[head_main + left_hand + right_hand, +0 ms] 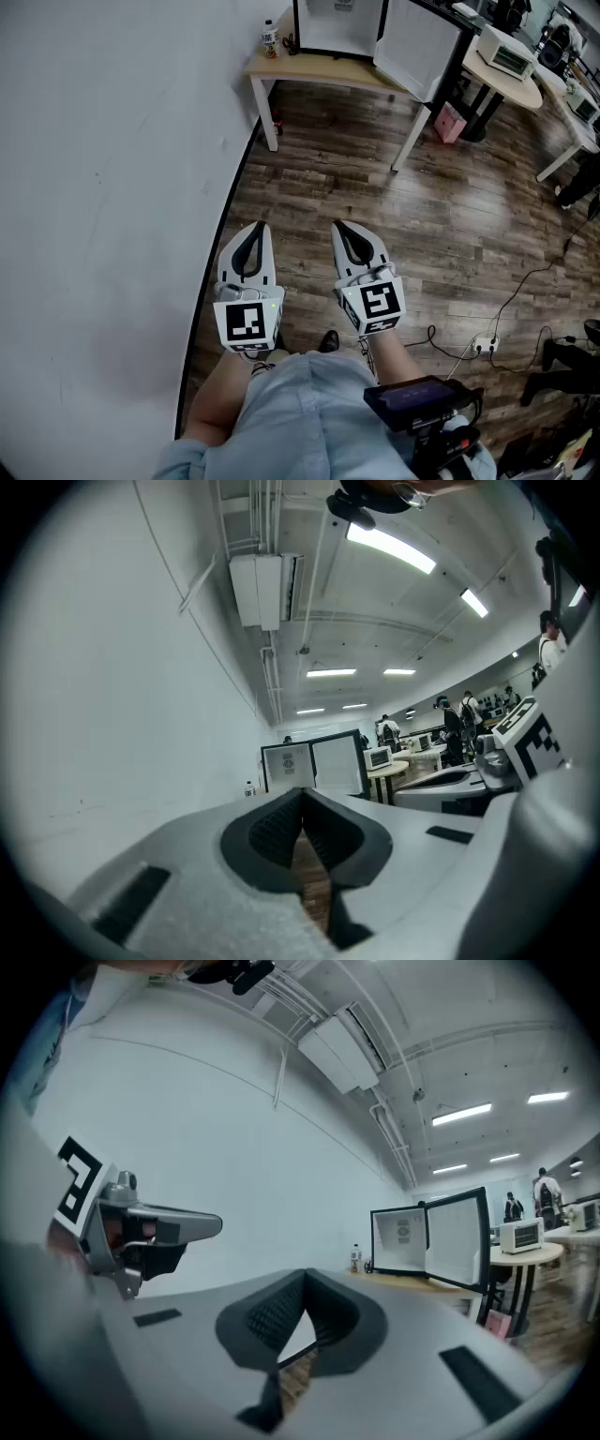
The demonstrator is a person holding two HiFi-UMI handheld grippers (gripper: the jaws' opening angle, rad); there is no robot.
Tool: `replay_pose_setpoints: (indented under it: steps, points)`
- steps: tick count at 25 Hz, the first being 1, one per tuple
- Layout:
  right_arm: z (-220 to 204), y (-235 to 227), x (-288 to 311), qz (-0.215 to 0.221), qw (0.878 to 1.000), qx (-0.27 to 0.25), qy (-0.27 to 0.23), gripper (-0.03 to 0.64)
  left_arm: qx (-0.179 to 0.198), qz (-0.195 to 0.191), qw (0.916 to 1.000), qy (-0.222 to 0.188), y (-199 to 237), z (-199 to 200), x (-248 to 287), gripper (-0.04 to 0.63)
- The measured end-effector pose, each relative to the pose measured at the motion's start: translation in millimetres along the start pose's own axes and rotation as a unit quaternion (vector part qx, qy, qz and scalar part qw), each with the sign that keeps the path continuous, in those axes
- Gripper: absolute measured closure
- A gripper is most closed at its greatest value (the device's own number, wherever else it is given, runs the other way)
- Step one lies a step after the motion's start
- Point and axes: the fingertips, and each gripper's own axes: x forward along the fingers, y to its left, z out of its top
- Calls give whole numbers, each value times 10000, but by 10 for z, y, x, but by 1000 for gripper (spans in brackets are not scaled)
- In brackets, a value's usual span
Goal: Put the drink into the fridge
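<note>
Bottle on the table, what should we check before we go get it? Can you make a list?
1. Bottle standing upright on the table, beside the fridge: ok.
2. Fridge door open: ok.
3. Left hand-held gripper empty: ok.
4. Right hand-held gripper empty: ok.
5. Jaws open for grabbing: not ok, both are shut.
6. Bottle within reach: not ok, the table stands far off across the floor.
</note>
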Motion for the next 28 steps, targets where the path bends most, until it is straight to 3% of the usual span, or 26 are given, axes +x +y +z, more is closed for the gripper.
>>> replay_pose_setpoints:
  steps: [14,19,28]
  points:
    - [-233,-292,-332,142,9997,140,136,611,-42,22,9998,197,-499,-77,-28,586]
    - [-254,-271,-229,359,9990,240,146,468,-96,48,9994,329,-444,-168,57,586]
    - [-374,-482,508,339,9986,180,363,410,-303,91,9983,480,-9,-460,685,586]
